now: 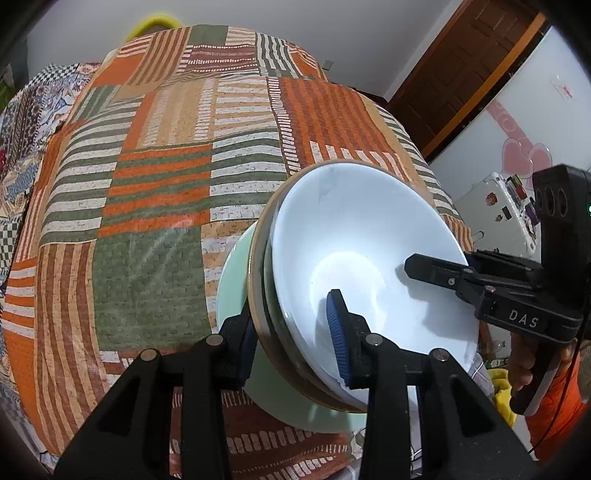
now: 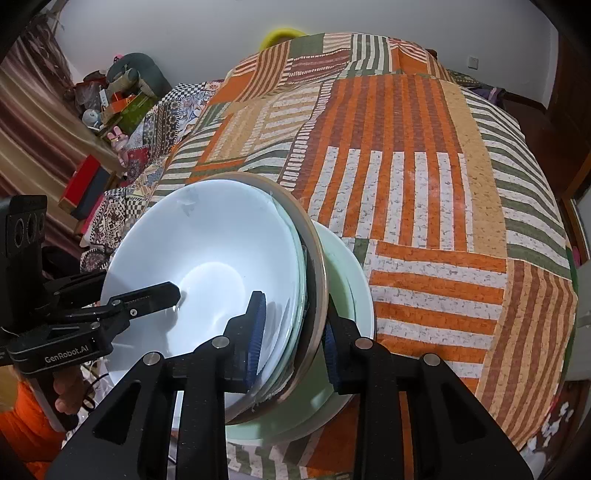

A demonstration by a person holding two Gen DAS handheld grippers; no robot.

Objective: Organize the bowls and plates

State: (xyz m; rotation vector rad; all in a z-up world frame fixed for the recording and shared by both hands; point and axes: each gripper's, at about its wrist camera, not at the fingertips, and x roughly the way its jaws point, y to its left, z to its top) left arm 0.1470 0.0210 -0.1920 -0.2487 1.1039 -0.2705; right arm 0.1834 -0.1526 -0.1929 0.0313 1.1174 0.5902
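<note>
A stack of nested bowls, with a white bowl (image 1: 369,258) innermost, is held tilted above a pale green plate (image 1: 231,295) that lies on the patchwork cover (image 1: 147,184) of orange, green and cream stripes. The white bowl sits inside a tan-rimmed bowl (image 1: 258,258), and at least one more thin rim shows between the two; how many bowls are nested there cannot be told. The left gripper (image 1: 295,332) has its jaws clamped on the rim of the stack nearest its own camera, one blue pad inside the white bowl and the other against the outer wall of the tan-rimmed bowl. The right gripper (image 2: 291,332) is clamped the same way on the opposite side of the stack's rim, its inner blue pad pressed to the white bowl's inside and its outer pad behind the tan rim, just above the green plate. Seen from the left wrist, the right gripper reaches into the white bowl from the right, with a hand (image 1: 524,365) on its handle and an orange sleeve (image 1: 557,398) below. Seen from the right wrist, the left gripper (image 2: 147,295) reaches into the white bowl from the left. The lower edge of the stack is close over the green plate; whether it touches the plate cannot be told. Beyond the far end of the cover, well away from the stack, a yellow object (image 2: 282,35) peeks up against the pale wall (image 2: 184,29).
</note>
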